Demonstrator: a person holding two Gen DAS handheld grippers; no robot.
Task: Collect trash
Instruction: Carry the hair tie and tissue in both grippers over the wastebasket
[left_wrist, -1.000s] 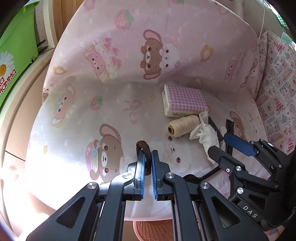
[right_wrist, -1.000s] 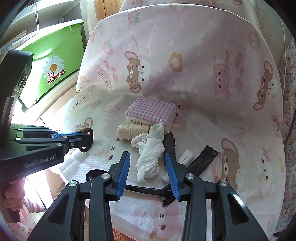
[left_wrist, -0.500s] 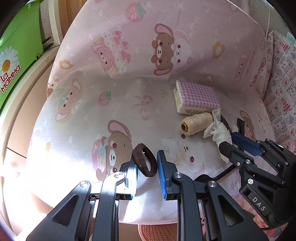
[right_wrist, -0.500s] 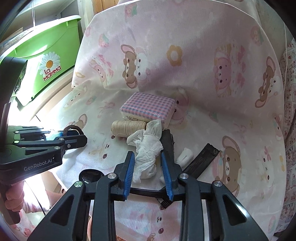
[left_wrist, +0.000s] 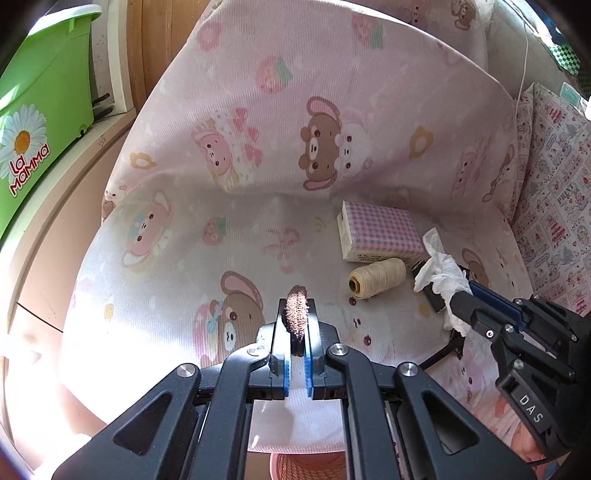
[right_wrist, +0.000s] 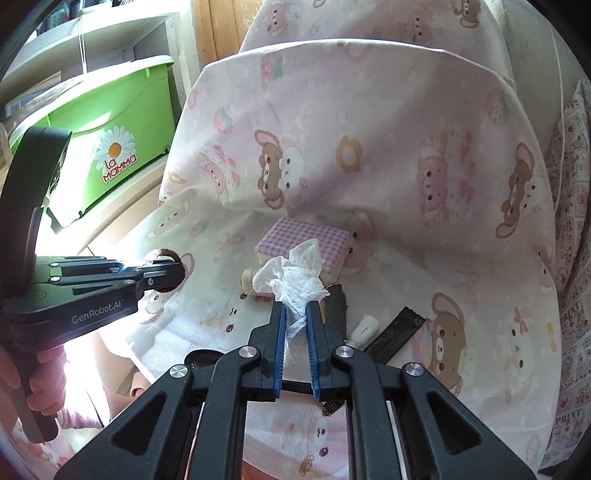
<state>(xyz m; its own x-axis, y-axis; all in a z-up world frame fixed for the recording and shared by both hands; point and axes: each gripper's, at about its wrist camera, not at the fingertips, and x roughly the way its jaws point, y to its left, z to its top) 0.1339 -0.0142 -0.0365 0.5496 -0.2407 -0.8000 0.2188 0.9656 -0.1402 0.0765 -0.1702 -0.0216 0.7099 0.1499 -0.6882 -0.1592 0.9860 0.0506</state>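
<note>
Left claw (left_wrist: 297, 325) pinched on a brown hair tie (left_wrist: 296, 314), which stands edge-on between the blue pads, above the chair seat (left_wrist: 177, 273); right claw (right_wrist: 295, 325) nearly closed on a crumpled white tissue (right_wrist: 293, 275), bulk of tissue bunched above the tips; thread spool (left_wrist: 376, 277) on the seat at 2 o'clock from the left claw, pink checked pack (left_wrist: 380, 230) just behind it; pink basket (left_wrist: 306, 465) at 6 o'clock below the seat edge.
</note>
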